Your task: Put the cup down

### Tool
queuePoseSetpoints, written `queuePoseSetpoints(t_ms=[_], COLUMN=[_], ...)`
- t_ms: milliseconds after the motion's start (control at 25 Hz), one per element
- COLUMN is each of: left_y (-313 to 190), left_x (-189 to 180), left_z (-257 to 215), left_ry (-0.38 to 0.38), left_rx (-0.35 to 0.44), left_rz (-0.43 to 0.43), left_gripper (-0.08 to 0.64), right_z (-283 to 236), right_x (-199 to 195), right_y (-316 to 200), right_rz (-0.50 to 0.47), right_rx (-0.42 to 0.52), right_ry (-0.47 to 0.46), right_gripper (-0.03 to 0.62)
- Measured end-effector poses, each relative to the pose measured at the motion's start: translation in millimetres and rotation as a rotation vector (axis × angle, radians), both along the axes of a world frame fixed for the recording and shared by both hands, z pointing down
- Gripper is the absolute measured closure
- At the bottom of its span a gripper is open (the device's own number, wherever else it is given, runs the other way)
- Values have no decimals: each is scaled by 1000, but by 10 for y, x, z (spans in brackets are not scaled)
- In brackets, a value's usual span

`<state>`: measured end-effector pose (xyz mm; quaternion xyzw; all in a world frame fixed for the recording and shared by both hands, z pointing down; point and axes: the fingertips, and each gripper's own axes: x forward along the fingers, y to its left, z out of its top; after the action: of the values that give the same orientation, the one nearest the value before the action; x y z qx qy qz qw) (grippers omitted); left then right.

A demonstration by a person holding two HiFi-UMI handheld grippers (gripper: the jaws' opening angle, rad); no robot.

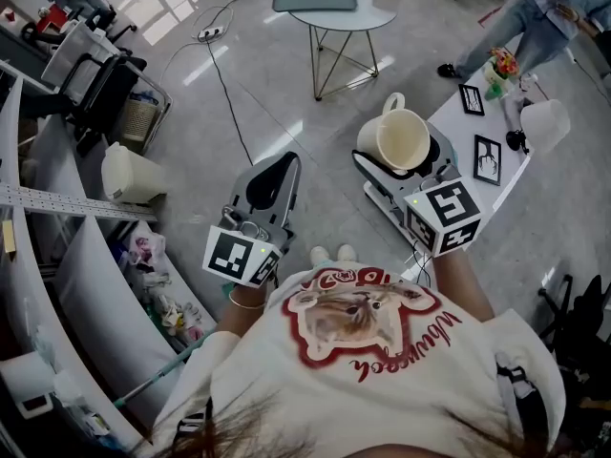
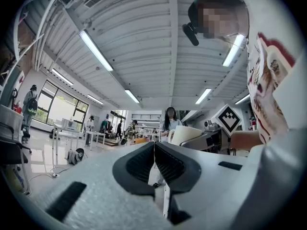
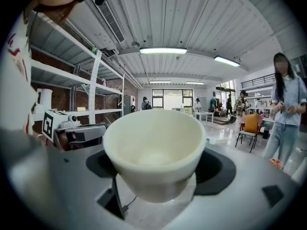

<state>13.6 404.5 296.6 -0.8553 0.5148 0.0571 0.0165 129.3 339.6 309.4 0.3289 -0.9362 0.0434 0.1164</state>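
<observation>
Trouble could come from how I am holding the cream-coloured round cup right now. The right gripper has its jaws spread very wide, and the dark pads press on the cup's two sides. The cup's open mouth faces back at my gripper camera (I can see right down to its bottom), and its handle points away from me.

The cup hangs in the air, close to the near edge of the long white table. I cannot tell if it is over the table or over the shiny grey floor.

If I let go here, I think it would drop and could break. If I set it down tipped like this, it could roll off the edge. The round sides are smooth, so it might also slip out if I turn my hand fast.

Small black picture frames stand on the table, and I could bump them when I move in.

The left gripper has its jaws pressed together on nothing, so it cannot catch the cup.
</observation>
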Motion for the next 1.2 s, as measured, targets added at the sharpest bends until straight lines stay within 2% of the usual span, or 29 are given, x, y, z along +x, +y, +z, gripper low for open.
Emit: queuePoseSetpoints(t_ms=[200,800,1000,1200], left_y=[7,5,-218,-600], left_x=[-87,-355,-407,-468], left_z=[-20,126,84,15], left_ry=[2,-11,-19,-36], left_rx=[4,-11,-5,1], left_rz=[-1,31,37,43], left_gripper=[545,545,545,545], right_z=[-99,-37,-81,-179], right_x=[-34,-68,-65,-68], right_y=[9,19,-184,-597], right_rz=[10,92,111,133], right_rx=[27,19,23,34], right_ry=[-8,-20,-22,-31], right_gripper=[163,163,163,163])
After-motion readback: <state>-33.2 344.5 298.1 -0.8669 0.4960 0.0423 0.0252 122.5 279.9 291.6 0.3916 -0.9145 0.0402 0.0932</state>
